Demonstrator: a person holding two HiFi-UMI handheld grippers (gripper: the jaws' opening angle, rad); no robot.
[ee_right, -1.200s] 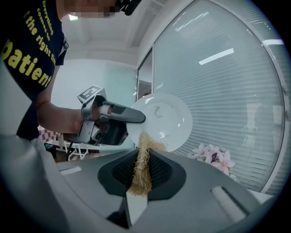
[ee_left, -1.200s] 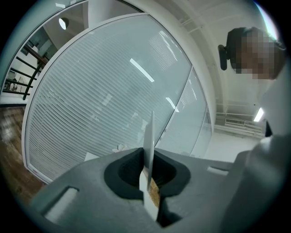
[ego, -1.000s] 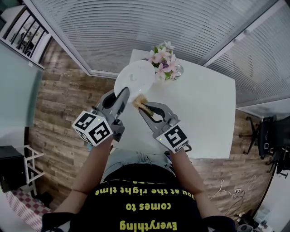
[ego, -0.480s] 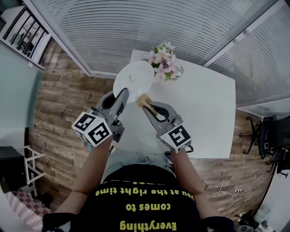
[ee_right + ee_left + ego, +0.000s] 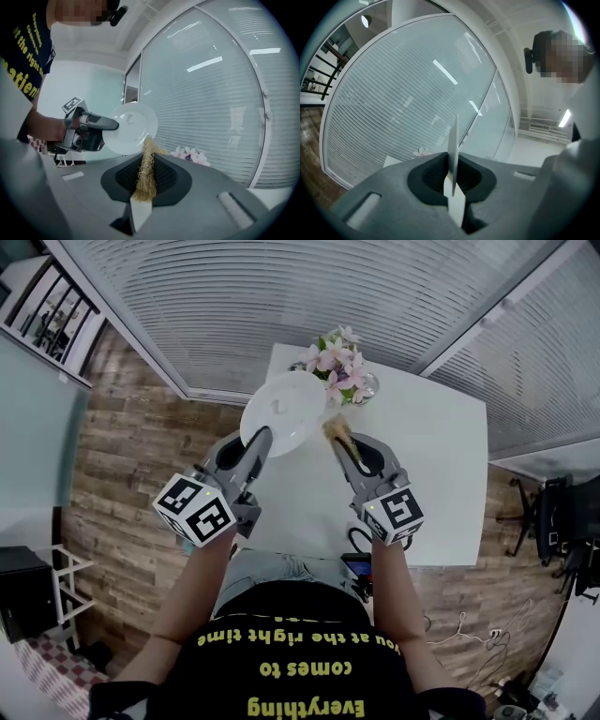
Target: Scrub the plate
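Note:
My left gripper [image 5: 260,438] is shut on the lower rim of a white plate [image 5: 282,412] and holds it up on edge over the table's far left corner. In the left gripper view the plate [image 5: 453,138] shows edge-on, pinched between the jaws. To the plate's right, my right gripper [image 5: 337,434] is shut on a straw-coloured fibre scrubber [image 5: 335,427]. The scrubber stands apart from the plate. In the right gripper view the scrubber [image 5: 145,171] sticks up from the jaws, with the plate [image 5: 131,127] and the left gripper [image 5: 115,124] beyond it.
A bunch of pink and white flowers [image 5: 339,362] in a glass vase stands at the back of the white table [image 5: 427,474], close behind both grippers. Glass walls with blinds close off the far side. Wooden floor lies to the left.
My right gripper has swung to the right with the scrubber, away from the plate's lower edge. The left gripper and the plate have kept still.

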